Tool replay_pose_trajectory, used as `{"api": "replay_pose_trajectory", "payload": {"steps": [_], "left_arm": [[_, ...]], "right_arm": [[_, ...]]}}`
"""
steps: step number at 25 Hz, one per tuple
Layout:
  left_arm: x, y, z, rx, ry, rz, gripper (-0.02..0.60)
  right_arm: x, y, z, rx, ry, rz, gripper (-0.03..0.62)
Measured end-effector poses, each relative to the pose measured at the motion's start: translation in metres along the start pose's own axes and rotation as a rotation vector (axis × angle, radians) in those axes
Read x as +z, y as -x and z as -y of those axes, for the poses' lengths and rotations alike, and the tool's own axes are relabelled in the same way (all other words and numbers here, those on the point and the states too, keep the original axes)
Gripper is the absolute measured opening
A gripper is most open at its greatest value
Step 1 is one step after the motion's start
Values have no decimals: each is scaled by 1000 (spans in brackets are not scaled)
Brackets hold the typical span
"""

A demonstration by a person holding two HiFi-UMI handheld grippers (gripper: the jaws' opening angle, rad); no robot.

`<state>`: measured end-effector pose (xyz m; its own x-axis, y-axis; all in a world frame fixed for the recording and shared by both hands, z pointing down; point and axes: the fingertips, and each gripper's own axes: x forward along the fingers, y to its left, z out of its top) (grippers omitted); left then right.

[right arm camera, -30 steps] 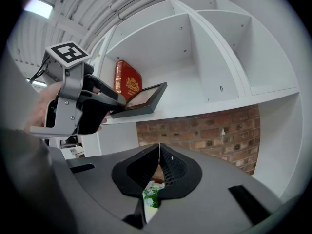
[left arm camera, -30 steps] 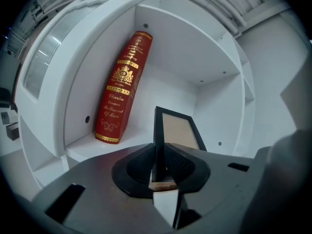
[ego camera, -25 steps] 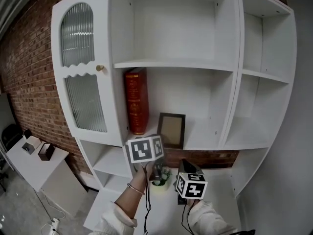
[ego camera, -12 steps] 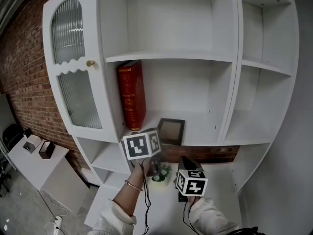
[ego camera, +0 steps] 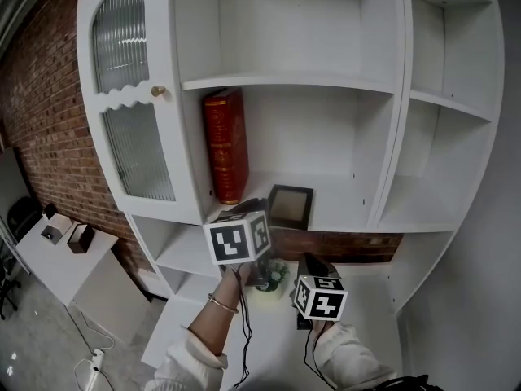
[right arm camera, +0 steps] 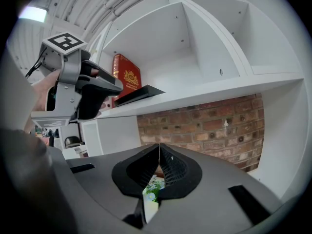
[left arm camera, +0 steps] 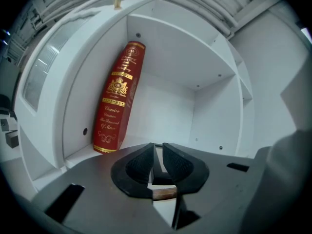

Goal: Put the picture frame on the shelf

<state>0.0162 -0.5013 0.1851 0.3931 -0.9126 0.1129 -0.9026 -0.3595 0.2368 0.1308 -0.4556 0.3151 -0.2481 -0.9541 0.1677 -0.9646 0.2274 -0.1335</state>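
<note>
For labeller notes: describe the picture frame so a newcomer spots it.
On the white shelving unit, find the middle compartment with the tall red book. The dark rectangular picture frame sits right of it, far shorter, dark-rimmed with a pale centre.

Head view high — all share shelf [ego camera: 342, 208].

The picture frame [ego camera: 291, 207] is standing on the middle shelf [ego camera: 346, 212], with the book [ego camera: 225, 147] standing at its nine o'clock against the compartment's left wall. The potted plant [ego camera: 273, 275] is sitting below the shelf, at the frame's six o'clock.
</note>
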Motion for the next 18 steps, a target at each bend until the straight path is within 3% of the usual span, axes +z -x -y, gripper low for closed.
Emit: {"api": "replay_pose_trajectory", "payload": {"steps": [5,12,18], "left_arm": [[0,19,-7,-10,26,26,46],[-7,57,-2,-44,-1,70,46],[-32,88,-14,1,-38,99,46]], "right_arm": [[2,8,-8,-5,1,18,25],[-10,25,-19,-29,-16,29,25],[-23,38,-36,-40,3,22,23]]}}
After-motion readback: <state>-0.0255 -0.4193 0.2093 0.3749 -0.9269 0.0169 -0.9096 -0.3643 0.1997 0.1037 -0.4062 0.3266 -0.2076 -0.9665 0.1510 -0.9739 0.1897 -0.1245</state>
